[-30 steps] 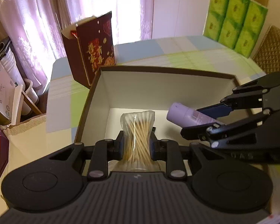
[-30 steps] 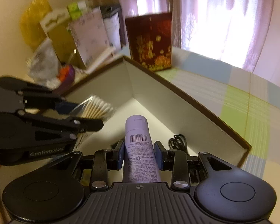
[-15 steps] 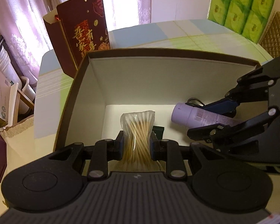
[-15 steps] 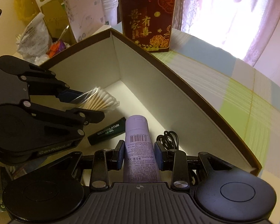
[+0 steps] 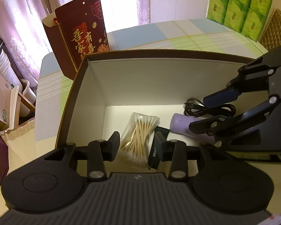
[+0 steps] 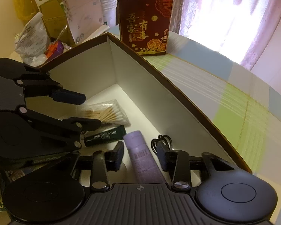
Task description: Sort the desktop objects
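Both grippers low inside the brown-rimmed white box [image 5: 80, 78], side by side. Left gripper [image 5: 136, 142]: jaws spread wide, nothing held. Bag of cotton swabs [image 5: 138, 131] lying flat on box floor in the gap between the fingers, clear of both pads. Right gripper [image 6: 140, 154]: jaws likewise apart, lilac tube [image 6: 142, 157] resting on the floor between them, touching neither pad as far as can be told. Dark green lip-gel stick [image 6: 105, 136] lying just beside the swabs and the tube's cap end; coiled black cable [image 6: 162, 140] on the tube's other side, near the box's long wall. Red gift bag [image 6: 146, 22] upright on the checked tablecloth [image 6: 234, 112] just outside the box's far corner.

Judgement: both items delivered, release stage done or nearly so; withdrawal likely next.

Risks on the way out:
- Left finger close to the swab bag's loose plastic; snagging would drag it up.
- Right finger near the cable loops; catching one would pull the cable out.
- Two grippers crowded together; lifting at once risks a knock.
- Box wall close on the right; a bump could shift the box.
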Action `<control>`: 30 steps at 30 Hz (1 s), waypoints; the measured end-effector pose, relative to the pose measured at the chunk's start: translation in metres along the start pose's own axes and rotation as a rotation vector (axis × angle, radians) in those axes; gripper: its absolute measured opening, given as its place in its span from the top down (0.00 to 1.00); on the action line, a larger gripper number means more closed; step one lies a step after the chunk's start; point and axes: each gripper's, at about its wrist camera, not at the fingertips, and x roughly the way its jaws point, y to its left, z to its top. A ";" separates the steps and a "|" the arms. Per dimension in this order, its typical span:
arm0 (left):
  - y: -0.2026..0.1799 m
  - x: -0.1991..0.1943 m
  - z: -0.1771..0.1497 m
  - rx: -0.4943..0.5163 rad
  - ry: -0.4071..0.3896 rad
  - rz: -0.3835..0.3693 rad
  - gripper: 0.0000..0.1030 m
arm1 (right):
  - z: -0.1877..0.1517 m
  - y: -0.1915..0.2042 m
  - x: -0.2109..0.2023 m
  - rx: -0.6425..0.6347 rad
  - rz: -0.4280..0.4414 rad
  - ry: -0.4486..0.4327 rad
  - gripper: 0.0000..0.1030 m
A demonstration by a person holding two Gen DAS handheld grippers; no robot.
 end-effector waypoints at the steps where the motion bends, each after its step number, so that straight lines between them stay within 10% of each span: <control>1: 0.000 -0.001 0.000 0.000 0.000 -0.001 0.64 | -0.001 0.000 -0.001 0.000 -0.004 -0.003 0.55; 17: -0.010 -0.034 -0.020 0.004 0.013 -0.017 0.35 | -0.029 0.004 -0.032 -0.059 -0.005 -0.061 0.12; 20: -0.013 -0.047 -0.025 0.012 -0.007 0.046 0.10 | -0.036 0.005 -0.043 -0.070 0.010 -0.087 0.05; 30: -0.014 -0.093 -0.036 -0.031 -0.034 0.072 0.05 | -0.048 0.014 -0.070 -0.055 0.064 -0.141 0.02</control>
